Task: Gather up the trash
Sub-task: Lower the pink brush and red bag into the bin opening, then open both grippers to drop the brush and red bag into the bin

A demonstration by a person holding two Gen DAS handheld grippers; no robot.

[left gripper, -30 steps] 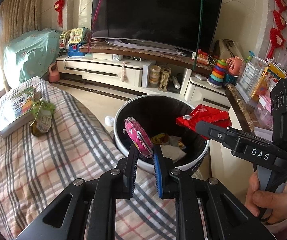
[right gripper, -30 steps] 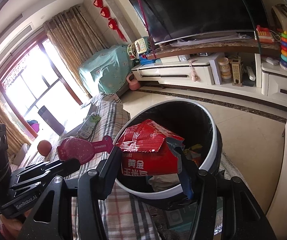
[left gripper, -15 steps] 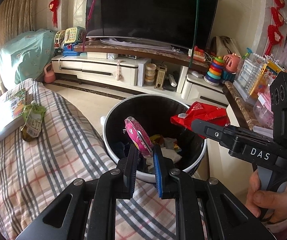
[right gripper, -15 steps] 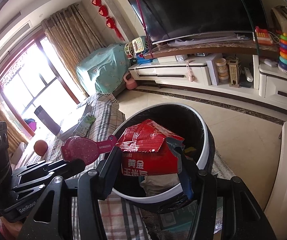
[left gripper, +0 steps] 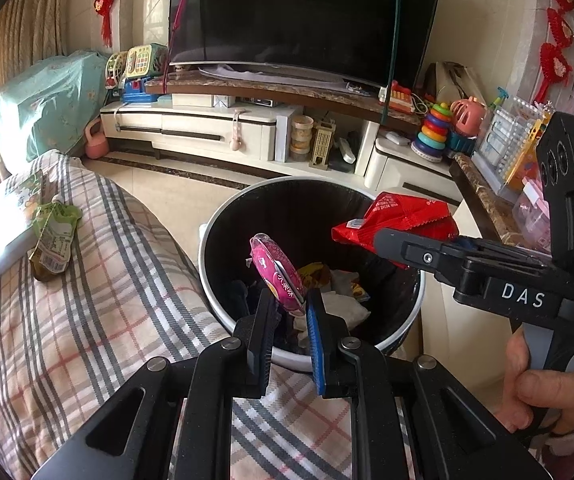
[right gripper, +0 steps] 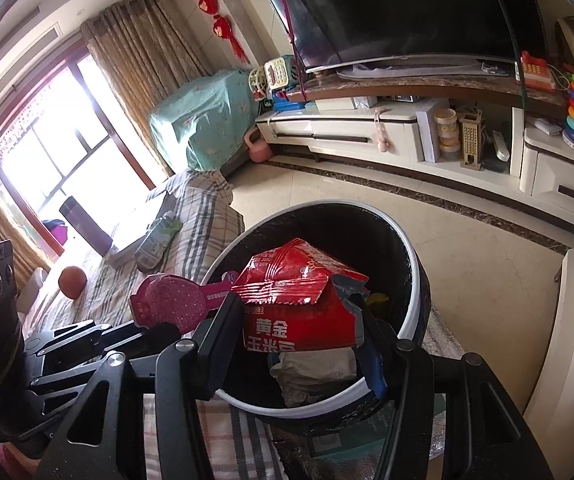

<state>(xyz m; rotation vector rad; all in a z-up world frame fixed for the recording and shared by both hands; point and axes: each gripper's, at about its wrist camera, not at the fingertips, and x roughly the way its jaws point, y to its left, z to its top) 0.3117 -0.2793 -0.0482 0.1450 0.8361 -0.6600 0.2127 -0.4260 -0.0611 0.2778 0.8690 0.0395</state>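
Note:
A round trash bin (left gripper: 223,316) with a white rim and black liner stands on the floor beside the plaid-covered bed; it also shows in the right wrist view (right gripper: 419,264). My left gripper (left gripper: 290,308) is shut on a pink wrapper (left gripper: 277,276) and holds it over the bin's near rim. My right gripper (right gripper: 299,320) is shut on a red snack bag (right gripper: 299,308), held over the bin; the bag also shows in the left wrist view (left gripper: 399,216). Crumpled paper and wrappers lie inside the bin.
A green pouch (left gripper: 53,236) and a book (left gripper: 3,228) lie on the plaid cover (left gripper: 87,320). An orange ball (right gripper: 73,282) and a dark cup (right gripper: 85,224) sit farther along. A TV cabinet (left gripper: 215,132) with toys stands behind; a counter edge (left gripper: 483,196) is at right.
Both grippers have moved forward with their trash, so the bin sits closer and more centred under them. Both grips are unchanged.

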